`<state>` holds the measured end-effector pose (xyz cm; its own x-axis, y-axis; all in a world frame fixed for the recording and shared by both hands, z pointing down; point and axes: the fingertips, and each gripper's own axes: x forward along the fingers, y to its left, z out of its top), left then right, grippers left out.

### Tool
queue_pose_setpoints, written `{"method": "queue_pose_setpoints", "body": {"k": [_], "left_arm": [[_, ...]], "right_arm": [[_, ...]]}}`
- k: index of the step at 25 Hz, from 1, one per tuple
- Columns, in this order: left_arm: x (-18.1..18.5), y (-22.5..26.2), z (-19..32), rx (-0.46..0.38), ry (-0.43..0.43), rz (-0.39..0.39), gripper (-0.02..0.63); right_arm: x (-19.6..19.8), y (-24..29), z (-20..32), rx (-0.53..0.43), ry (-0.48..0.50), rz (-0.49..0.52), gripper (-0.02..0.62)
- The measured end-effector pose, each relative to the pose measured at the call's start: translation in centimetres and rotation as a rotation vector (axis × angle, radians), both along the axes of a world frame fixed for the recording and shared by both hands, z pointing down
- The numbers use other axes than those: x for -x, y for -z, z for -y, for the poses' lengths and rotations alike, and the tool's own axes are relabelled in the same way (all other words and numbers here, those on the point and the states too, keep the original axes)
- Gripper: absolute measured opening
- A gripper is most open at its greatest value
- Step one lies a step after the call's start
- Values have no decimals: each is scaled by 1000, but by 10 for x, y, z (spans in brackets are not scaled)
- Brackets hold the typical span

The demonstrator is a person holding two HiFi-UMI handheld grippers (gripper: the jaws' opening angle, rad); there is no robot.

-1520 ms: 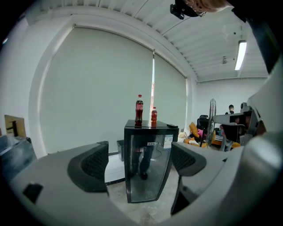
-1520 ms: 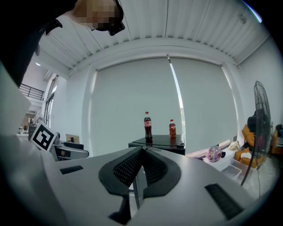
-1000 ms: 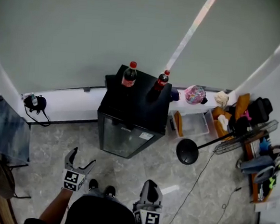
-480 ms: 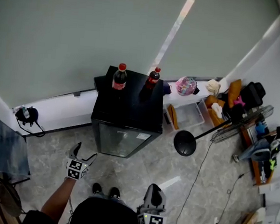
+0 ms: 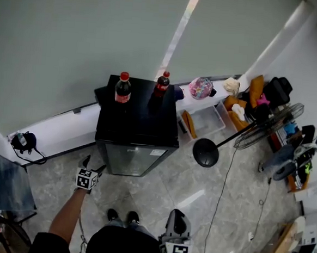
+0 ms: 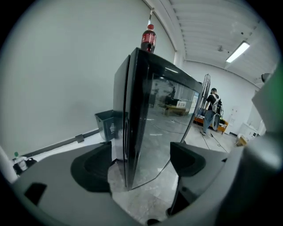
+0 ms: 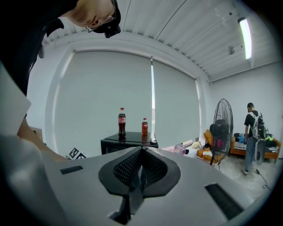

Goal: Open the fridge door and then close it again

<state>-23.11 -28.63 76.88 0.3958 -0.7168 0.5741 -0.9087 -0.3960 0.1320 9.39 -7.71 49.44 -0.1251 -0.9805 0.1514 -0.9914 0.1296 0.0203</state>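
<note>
Facing floor fan (image 5: pixel 270 124) right, two cola bottles (image 5: pixel 123 87) topping shut glass-fronted fridge (image 5: pixel 139 124); holding left gripper (image 5: pixel 93 165) spread, right gripper (image 7: pixel 140 171) pressed together

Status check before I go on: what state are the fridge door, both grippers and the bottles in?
Fridge door: closed.
Left gripper: open, aimed at the door's edge.
Right gripper: shut, empty.
Taller bottle: upright, capped, on the fridge.
Shorter bottle: upright, capped, on the fridge.

Black fridge (image 5: pixel 138 121) stands upright; its glass door (image 5: pixel 131 158) shut.
</note>
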Motion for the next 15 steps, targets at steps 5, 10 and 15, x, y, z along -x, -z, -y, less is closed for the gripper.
{"method": "queue_pose_setpoints", "body": {"k": [5, 10, 15], "left_arm": [[-7, -18, 24, 44, -48, 19, 388], [-17, -23, 44, 61, -105, 33, 350], [-21, -22, 55, 59, -132, 42, 288]], "right_arm": [[-4, -5, -5, 18, -20, -18, 7], [-9, -7, -5, 39, -46, -21, 8], [-17, -9, -7, 45, -63, -35, 8]]}}
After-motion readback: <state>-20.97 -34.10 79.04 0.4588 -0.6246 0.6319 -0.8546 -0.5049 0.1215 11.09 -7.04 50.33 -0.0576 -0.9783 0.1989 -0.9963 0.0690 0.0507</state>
